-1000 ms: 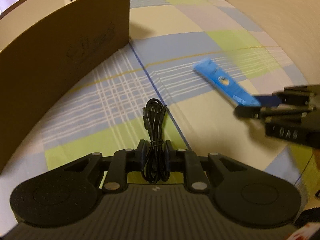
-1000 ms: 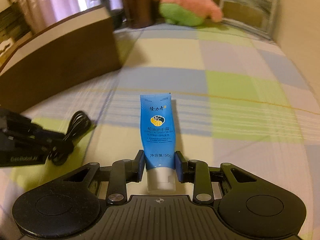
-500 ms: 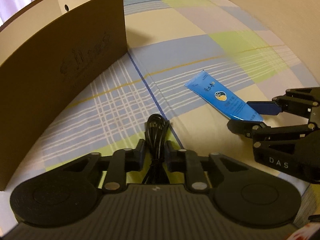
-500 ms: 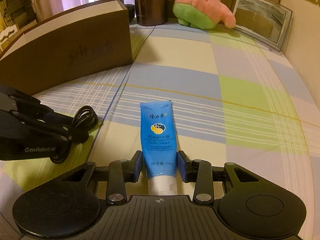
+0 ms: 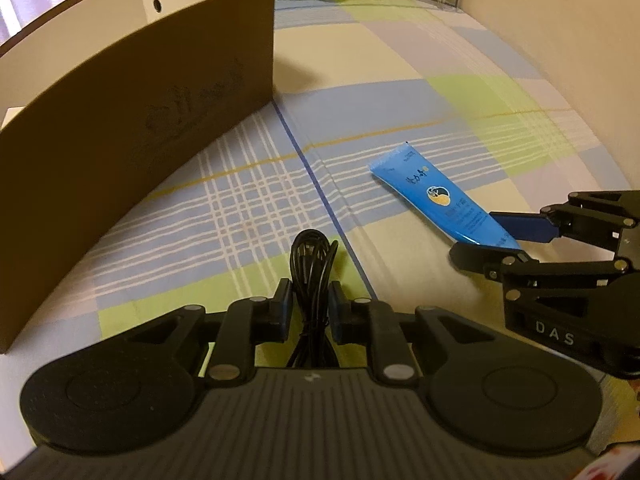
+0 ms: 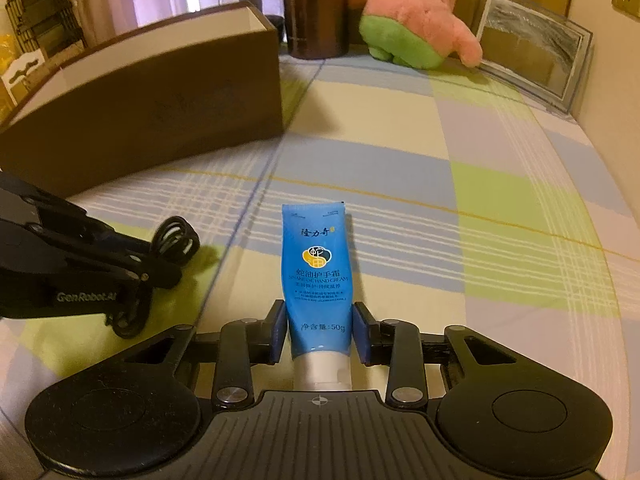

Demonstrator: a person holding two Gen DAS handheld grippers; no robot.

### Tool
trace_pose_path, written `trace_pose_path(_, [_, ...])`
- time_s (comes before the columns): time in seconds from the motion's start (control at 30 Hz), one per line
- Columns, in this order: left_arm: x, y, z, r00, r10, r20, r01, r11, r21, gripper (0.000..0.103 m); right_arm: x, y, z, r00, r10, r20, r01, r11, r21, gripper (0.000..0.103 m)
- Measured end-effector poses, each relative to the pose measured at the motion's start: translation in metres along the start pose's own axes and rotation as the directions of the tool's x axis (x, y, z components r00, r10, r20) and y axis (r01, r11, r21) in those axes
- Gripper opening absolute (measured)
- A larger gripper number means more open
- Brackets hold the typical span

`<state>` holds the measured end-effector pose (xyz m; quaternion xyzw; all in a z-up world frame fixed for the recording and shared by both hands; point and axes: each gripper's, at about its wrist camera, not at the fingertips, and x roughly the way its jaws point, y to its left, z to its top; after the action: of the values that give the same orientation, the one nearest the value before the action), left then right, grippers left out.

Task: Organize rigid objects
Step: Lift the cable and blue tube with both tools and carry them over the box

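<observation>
A coiled black cable [image 5: 310, 268] lies on the checked cloth between the fingers of my left gripper [image 5: 308, 312], which is shut on its near part. It also shows in the right wrist view [image 6: 172, 240]. A blue hand-cream tube [image 6: 316, 276] with a white cap lies on the cloth between the blue pads of my right gripper [image 6: 320, 334], which close on its sides. The tube also shows in the left wrist view [image 5: 436, 196]. An open brown box [image 5: 132, 92] with a white inside stands to the left; it also shows in the right wrist view [image 6: 160, 96].
A pink and green plush star [image 6: 416, 20], a dark brown cylinder [image 6: 316, 12] and a leaning framed picture [image 6: 536, 52] stand at the far edge. A wall [image 5: 560, 20] runs along the right side. A wire rack [image 6: 44, 12] stands far left.
Both grippers have come down and moved forward. The tube now rests on the cloth. The left gripper has slid further along the cable, toward the box.
</observation>
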<state>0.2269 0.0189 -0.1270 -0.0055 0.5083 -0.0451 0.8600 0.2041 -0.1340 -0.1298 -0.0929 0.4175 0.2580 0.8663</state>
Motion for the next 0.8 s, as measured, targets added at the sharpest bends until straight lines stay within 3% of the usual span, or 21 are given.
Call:
trace_pose_path(0.43, [-0.035, 0.01, -0.002, 0.994, 0.005, 0.112, -0.001, 0.999, -0.035, 0.014, -0.013, 0.018, 0.014, 0.998, 0.028, 0.055, -0.028, 1.0, -0.007, 0.031])
trace_pose_path(0.8, [-0.059, 0.019, 0.001, 0.987, 0.017, 0.158, -0.007, 0.998, -0.059, 0.014, -0.026, 0.027, 0.031, 0.992, 0.048, 0.113, -0.046, 0.999, -0.019, 0.031])
